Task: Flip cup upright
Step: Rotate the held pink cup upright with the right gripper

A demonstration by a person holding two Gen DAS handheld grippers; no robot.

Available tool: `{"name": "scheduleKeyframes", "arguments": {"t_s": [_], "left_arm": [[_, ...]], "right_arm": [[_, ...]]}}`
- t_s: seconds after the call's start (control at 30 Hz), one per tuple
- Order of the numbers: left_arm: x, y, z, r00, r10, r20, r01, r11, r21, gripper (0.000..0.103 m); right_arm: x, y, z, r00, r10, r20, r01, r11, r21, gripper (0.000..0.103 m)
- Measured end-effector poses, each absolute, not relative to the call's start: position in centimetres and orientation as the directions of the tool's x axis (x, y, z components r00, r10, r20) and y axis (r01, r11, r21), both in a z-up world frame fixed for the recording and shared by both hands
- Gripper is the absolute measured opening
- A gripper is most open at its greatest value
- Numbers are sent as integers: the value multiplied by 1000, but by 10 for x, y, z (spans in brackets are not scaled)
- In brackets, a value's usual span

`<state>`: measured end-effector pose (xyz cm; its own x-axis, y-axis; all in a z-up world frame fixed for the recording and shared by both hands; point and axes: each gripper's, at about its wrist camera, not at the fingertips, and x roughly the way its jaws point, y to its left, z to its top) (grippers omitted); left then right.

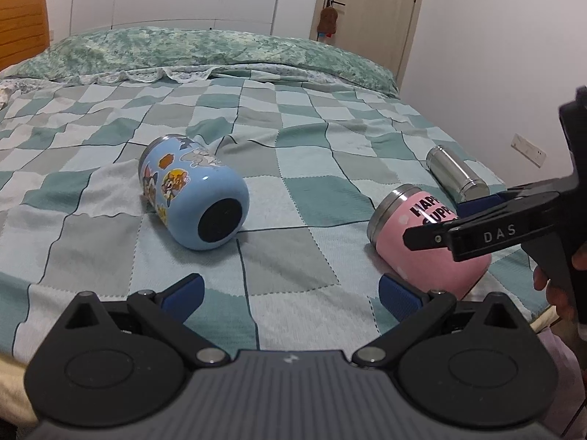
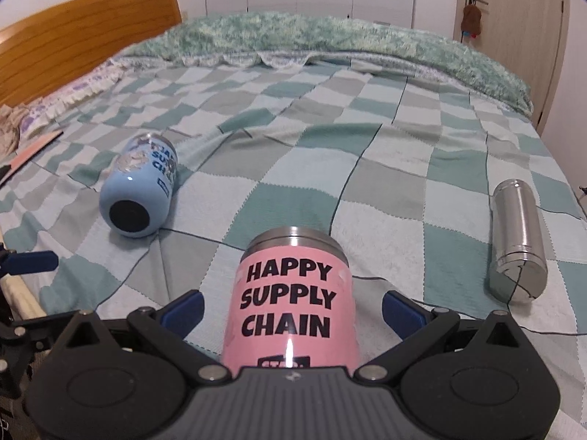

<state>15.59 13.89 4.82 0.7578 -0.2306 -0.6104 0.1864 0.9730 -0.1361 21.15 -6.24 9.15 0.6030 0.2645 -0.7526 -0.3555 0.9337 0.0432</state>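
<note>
While both grippers sit at the near edge of the bed, all three cups lie on their sides on the checkered blanket [image 2: 367, 183]. Landmark: pink cup [image 2: 291, 300], lettered HAPPY SUPPLY CHAIN, steel rim pointing toward the far pillow end, base toward the right wrist camera.

Left of pink cup: blue cartoon cup [image 2: 141, 194], well apart from it, on its side, black base facing the near edge, mouth away. Left gripper [image 1: 291, 293] hovers over bare blanket between the blue cup and pink cup, fingers spread wide, nothing between them; its right blue pad [image 1: 398, 297] is just beside the pink cup's near side, contact unclear.

At pink cup: right gripper [image 2: 293, 311] straddles it, jaws spread, blue pads [image 2: 185, 311] on either side with a gap on both sides, not pinching. In the left wrist view the right gripper's black finger marked DAS crosses over the pink cup's top.

Right of pink cup: steel cylinder cup [image 2: 517, 242], on its side, apart from the pink cup, long axis running near-to-far.

Far behind pink cup: green quilt [image 2: 293, 36] bunched along the far side; wooden headboard [image 2: 84, 29] far left; door [image 2: 513, 36] far right.
</note>
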Motion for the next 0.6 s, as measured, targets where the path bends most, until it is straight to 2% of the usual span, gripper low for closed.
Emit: {"name": "scheduleKeyframes", "arguments": {"t_s": [0.3,0.37,0.43,0.6], "left_arm": [[177,136,39,746,-233,-623,206,972,-117,103],[180,135,37,743,-233,-628,210,971,-112,103],[183,134,34,739,-233,-633,213,971,-109,103],[186,130,31,732,-236,-639,220,970,-106,103]], "right_arm": [[239,-53,78,523,232,-820,-331,942,55,103],[243,-52,76,512,225,-829,-330,942,52,100],[247,-51,74,499,217,-839,-330,943,48,91],[257,-53,67,435,248,-866,-343,934,95,83]]}}
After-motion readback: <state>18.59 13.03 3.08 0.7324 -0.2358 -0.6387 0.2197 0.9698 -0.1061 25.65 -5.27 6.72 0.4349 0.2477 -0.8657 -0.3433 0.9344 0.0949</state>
